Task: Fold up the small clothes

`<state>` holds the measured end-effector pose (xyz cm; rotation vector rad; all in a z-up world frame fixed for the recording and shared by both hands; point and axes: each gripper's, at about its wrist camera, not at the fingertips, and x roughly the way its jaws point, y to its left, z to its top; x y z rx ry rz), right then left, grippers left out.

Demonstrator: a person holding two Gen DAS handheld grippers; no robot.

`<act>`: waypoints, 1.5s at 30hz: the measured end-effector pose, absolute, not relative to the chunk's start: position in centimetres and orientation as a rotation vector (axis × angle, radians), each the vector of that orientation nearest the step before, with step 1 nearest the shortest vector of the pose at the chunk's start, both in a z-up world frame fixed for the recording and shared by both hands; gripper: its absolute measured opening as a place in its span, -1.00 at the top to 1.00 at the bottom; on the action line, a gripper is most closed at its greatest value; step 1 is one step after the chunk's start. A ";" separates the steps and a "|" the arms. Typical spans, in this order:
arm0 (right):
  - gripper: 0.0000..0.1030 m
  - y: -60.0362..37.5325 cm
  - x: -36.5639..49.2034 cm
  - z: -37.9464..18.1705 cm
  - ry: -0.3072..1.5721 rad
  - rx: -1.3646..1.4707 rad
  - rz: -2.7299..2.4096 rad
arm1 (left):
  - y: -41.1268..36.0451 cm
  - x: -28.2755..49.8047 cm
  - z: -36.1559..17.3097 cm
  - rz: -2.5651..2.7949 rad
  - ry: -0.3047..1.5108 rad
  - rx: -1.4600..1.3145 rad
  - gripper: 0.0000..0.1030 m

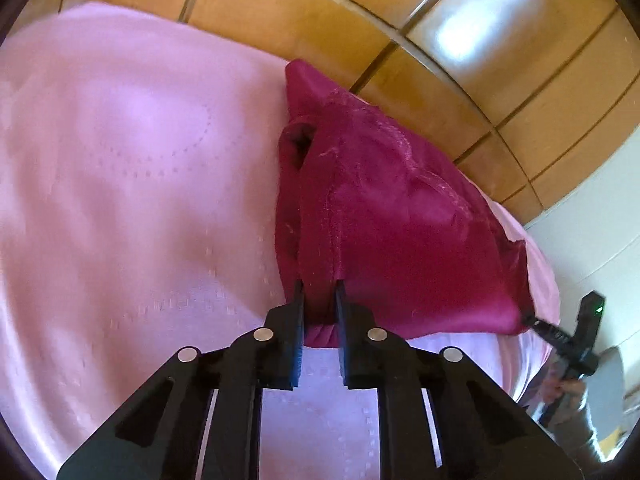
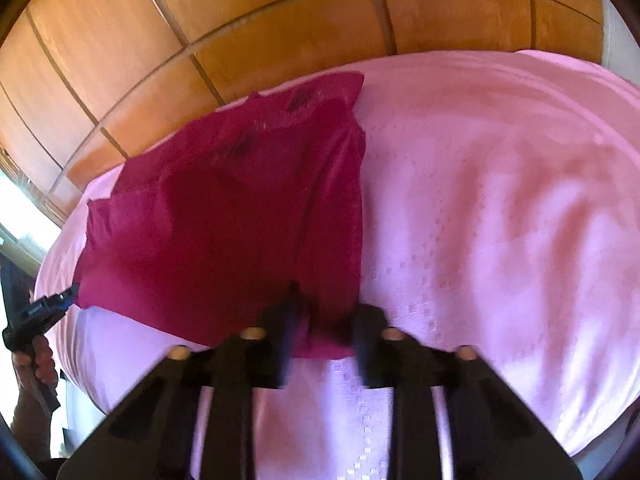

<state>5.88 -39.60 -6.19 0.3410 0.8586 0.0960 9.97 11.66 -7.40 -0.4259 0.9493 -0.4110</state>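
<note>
A magenta garment (image 1: 380, 220) lies partly lifted over a pink bedsheet (image 1: 120, 180). My left gripper (image 1: 320, 292) is shut on the garment's near hem, with cloth bunched between the fingers. It also shows at the left edge of the right wrist view (image 2: 60, 298), pinching a corner. My right gripper (image 2: 320, 304) is shut on another part of the garment's (image 2: 224, 208) near edge; this view is blurred. The right gripper also shows in the left wrist view (image 1: 528, 318), gripping the garment's far right corner. The garment is stretched between the two grippers.
The pink sheet (image 2: 500, 200) covers a bed. Wooden wardrobe panels (image 1: 500, 60) stand behind the bed. A white wall (image 1: 592, 240) is at the right. The person's hand (image 2: 36, 360) holds the left gripper handle.
</note>
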 end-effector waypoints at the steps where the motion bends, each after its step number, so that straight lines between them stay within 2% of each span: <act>1: 0.76 -39.7 5.6 -5.9 0.851 0.345 0.103 | 11.7 10.2 -7.3 -0.413 0.950 -0.431 0.79; 9: 0.81 -40.4 2.6 -4.9 0.853 0.429 0.159 | 12.4 7.9 -6.8 -0.440 0.951 -0.475 0.83; 19: 0.79 -41.4 -2.4 -6.5 0.993 0.439 0.202 | 12.6 0.9 -6.5 -0.435 1.042 -0.466 0.80; 20: 0.75 -41.5 -2.4 -6.4 0.991 0.439 0.196 | 12.5 0.6 -6.4 -0.413 1.044 -0.440 0.78; 22: 0.38 -41.8 -2.1 -5.9 0.959 0.442 0.185 | 12.6 0.9 -6.0 -0.425 1.032 -0.448 0.64; 24: 0.16 -41.8 -1.5 -4.8 0.910 0.417 0.159 | 12.9 1.9 -5.1 -0.359 0.997 -0.401 0.19; 28: 0.06 -40.9 0.6 -3.0 0.835 0.325 0.116 | 12.6 4.5 -3.6 -0.332 0.943 -0.335 0.16; 35: 0.06 -39.9 5.1 -3.6 0.801 0.211 0.070 | 10.5 8.5 -3.0 -0.376 0.912 -0.271 0.16; 38: 0.20 -39.4 6.4 -4.0 0.807 0.179 0.072 | 9.9 9.5 -3.3 -0.397 0.901 -0.261 0.20; 39: 0.37 -39.1 6.7 -4.3 0.818 0.164 0.075 | 9.7 9.7 -3.3 -0.393 0.896 -0.256 0.42; 40: 0.65 -39.0 6.6 -4.4 0.823 0.155 0.076 | 9.7 9.7 -3.4 -0.392 0.895 -0.251 0.60; 41: 0.78 -39.2 6.4 -4.4 0.827 0.150 0.081 | 9.6 9.7 -3.3 -0.382 0.886 -0.242 0.65; 43: 0.89 -39.4 6.0 -4.3 0.820 0.155 0.077 | 9.8 9.3 -3.0 -0.366 0.854 -0.228 0.77; 45: 0.90 -39.6 5.6 -4.2 0.816 0.162 0.074 | 9.9 8.8 -2.5 -0.354 0.824 -0.210 0.86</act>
